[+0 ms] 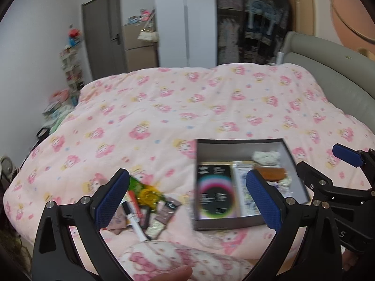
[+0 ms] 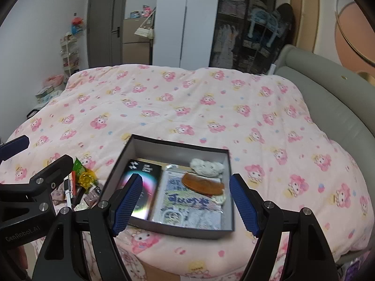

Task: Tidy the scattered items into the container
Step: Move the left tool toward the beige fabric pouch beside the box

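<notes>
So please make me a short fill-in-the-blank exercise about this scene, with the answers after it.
1. The grey box rests on a pink ____.
2. Both the left gripper and the right gripper are ____.
3. The brown comb lies ____ the box.
4. The pile of loose items lies to the ____ of the box.

Answers: blanket; open; inside; left
</notes>
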`<action>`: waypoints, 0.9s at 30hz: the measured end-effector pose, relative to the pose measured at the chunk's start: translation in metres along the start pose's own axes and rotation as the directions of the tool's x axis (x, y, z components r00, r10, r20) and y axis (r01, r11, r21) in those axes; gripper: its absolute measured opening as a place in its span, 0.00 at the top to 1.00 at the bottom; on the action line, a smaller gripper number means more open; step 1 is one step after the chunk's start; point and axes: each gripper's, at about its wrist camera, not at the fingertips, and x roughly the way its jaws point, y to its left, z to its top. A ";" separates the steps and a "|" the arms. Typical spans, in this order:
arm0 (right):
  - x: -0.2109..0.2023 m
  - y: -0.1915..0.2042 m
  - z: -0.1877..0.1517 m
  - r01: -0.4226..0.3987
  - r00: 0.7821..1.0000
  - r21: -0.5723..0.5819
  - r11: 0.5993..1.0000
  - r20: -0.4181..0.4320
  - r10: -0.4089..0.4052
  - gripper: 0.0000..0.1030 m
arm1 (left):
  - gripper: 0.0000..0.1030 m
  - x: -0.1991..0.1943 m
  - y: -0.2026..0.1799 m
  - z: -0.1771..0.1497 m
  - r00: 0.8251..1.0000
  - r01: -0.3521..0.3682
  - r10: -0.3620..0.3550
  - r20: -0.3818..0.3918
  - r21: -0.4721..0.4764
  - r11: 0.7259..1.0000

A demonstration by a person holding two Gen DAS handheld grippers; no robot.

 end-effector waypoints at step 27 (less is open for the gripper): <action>0.156 0.231 0.002 -0.470 0.853 -0.231 0.852 -0.367 0.371 0.27 | 0.23 0.100 0.222 -0.102 0.946 -0.223 0.107 -0.307 -0.372 0.901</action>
